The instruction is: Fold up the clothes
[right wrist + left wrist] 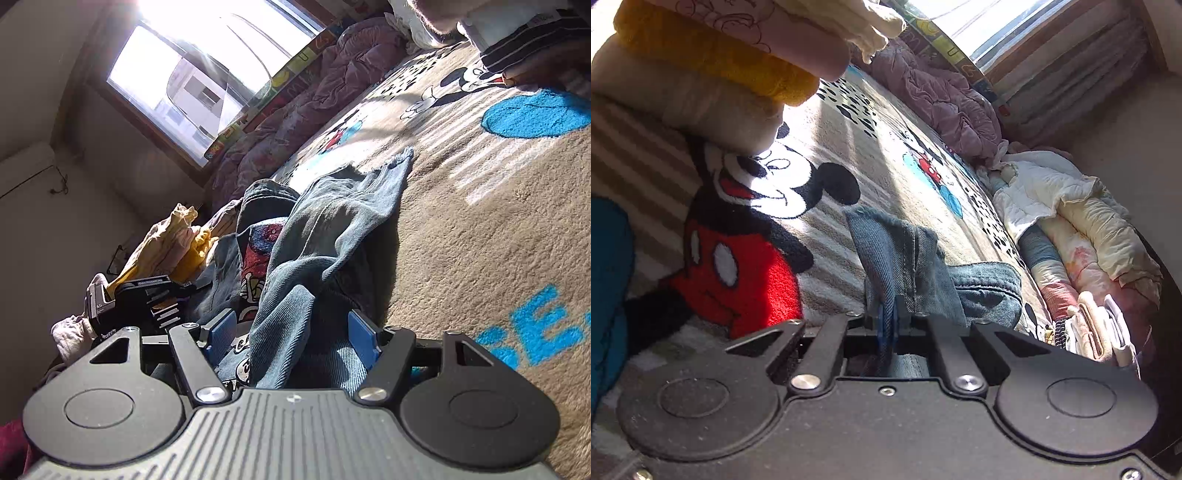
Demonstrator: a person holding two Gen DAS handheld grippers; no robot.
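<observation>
you are clamping the left tongs [886, 317] on the denim garment [905, 266] to fold it while the right tongs [291, 332] are standing apart around its bunched cloth.

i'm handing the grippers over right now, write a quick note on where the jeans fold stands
Left gripper: jaws shut on a frayed hem of the blue denim jeans, lifting it off the beige cartoon-mouse fleece blanket.
Right gripper: jaws open, a bunched fold of the jeans lying between its blue pads, not pinched.
The jeans lie crumpled on the blanket, one leg end stretched away from the right gripper. A stack of folded clothes, mustard and beige, sits at the blanket's edge.
Done: left grip taken. Left: close the right jaws, spread the jeans flat, fold, stack.
</observation>
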